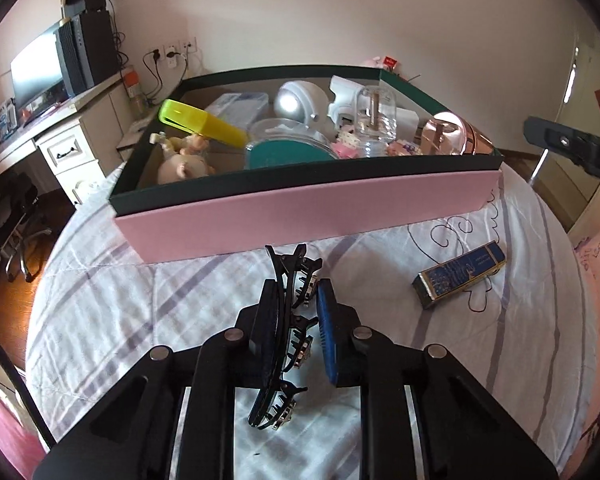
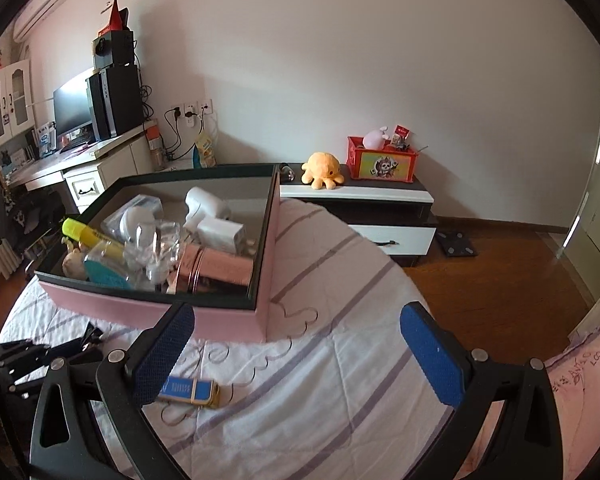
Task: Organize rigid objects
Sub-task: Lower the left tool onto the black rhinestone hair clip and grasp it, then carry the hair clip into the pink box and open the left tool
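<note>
My left gripper [image 1: 296,308] is shut on a black hair claw clip [image 1: 288,344], which stands lengthwise between the pads just above the white striped bedsheet. Just beyond it stands a pink box with a dark green rim [image 1: 300,208], holding a yellow highlighter [image 1: 204,124], a teal-lidded jar [image 1: 288,152], a clear glass bottle [image 1: 376,120], a rose-gold tin [image 1: 456,132] and other small things. A blue and gold carton [image 1: 460,276] lies on the sheet to the right. My right gripper [image 2: 296,316] is open and holds nothing, above the sheet in front of the box [image 2: 160,308]. The blue carton [image 2: 192,390] lies under its left finger.
The bed's rounded edge drops to a wooden floor [image 2: 500,280] on the right. A low cabinet [image 2: 380,216] carries an orange plush octopus [image 2: 322,170] and a red crate [image 2: 382,158]. A desk with a monitor [image 2: 72,104] stands at the far left.
</note>
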Demonstrator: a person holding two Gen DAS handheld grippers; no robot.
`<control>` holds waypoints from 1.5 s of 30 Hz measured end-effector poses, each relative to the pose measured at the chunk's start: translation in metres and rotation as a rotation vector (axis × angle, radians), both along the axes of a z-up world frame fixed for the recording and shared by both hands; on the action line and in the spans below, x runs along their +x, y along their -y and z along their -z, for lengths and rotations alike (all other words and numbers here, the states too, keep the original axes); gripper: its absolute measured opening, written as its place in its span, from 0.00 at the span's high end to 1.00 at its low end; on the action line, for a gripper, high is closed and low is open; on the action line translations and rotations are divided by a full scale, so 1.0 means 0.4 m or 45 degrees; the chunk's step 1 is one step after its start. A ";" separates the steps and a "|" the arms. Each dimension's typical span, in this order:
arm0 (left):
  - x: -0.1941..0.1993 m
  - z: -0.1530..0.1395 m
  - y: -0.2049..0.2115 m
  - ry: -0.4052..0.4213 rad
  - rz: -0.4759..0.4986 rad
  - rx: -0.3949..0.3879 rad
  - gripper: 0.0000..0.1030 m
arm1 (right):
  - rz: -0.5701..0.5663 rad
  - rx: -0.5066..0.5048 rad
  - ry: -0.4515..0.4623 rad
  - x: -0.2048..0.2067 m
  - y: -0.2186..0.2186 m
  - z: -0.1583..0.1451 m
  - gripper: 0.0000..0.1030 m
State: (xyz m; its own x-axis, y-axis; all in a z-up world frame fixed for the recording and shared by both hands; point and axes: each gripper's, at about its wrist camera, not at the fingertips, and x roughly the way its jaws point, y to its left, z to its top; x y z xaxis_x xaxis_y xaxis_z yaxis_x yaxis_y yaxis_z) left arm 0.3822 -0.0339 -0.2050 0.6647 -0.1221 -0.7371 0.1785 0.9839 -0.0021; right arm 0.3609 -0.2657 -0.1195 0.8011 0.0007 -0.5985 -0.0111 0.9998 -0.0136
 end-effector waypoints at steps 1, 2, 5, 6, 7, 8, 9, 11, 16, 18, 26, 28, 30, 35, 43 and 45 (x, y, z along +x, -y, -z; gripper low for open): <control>-0.006 -0.010 -0.017 0.011 -0.006 -0.004 0.82 | -0.002 -0.016 -0.012 0.030 -0.001 -0.008 0.00; -0.012 -0.022 -0.037 0.023 -0.016 -0.006 0.82 | -0.016 -0.004 -0.019 0.061 0.002 -0.013 0.00; -0.020 -0.055 -0.096 0.054 -0.051 -0.009 0.82 | -0.063 0.055 -0.096 0.158 0.002 -0.007 0.01; -0.022 -0.065 -0.115 0.065 -0.064 -0.012 0.82 | -0.087 0.087 -0.135 0.191 0.001 0.002 0.04; -0.009 -0.076 -0.141 0.075 -0.073 -0.014 0.82 | -0.103 0.113 -0.169 0.219 0.002 0.012 0.09; 0.000 -0.088 -0.160 0.083 -0.089 -0.015 0.82 | -0.107 0.125 -0.213 0.250 0.000 0.027 0.16; 0.006 -0.097 -0.179 0.089 -0.101 -0.017 0.82 | -0.108 0.128 -0.252 0.276 -0.002 0.044 0.29; 0.022 -0.119 -0.205 0.109 -0.112 -0.023 0.82 | -0.104 0.132 -0.305 0.311 -0.005 0.071 0.51; 0.083 -0.184 -0.221 0.170 -0.073 -0.027 0.81 | -0.183 0.159 -0.338 0.336 -0.018 0.088 0.88; 0.123 -0.199 -0.217 0.167 -0.064 -0.040 0.81 | -0.181 0.108 -0.333 0.330 -0.035 0.084 0.89; 0.283 -0.200 -0.120 0.111 0.025 -0.066 0.81 | -0.191 0.073 -0.343 0.334 -0.044 0.080 0.89; 0.314 -0.180 -0.097 0.086 0.018 -0.052 0.81 | -0.192 0.072 -0.345 0.337 -0.042 0.081 0.89; 0.333 -0.165 -0.087 0.082 0.000 -0.047 0.81 | -0.193 0.070 -0.345 0.338 -0.041 0.081 0.89; 0.337 -0.147 -0.091 0.096 -0.045 -0.026 0.22 | -0.197 0.065 -0.345 0.342 -0.042 0.084 0.89; 0.294 -0.168 -0.128 0.194 -0.094 0.023 0.02 | -0.190 0.071 -0.342 0.340 -0.045 0.086 0.89; 0.288 -0.170 -0.136 0.203 -0.101 0.023 0.00 | -0.186 0.070 -0.341 0.338 -0.047 0.086 0.89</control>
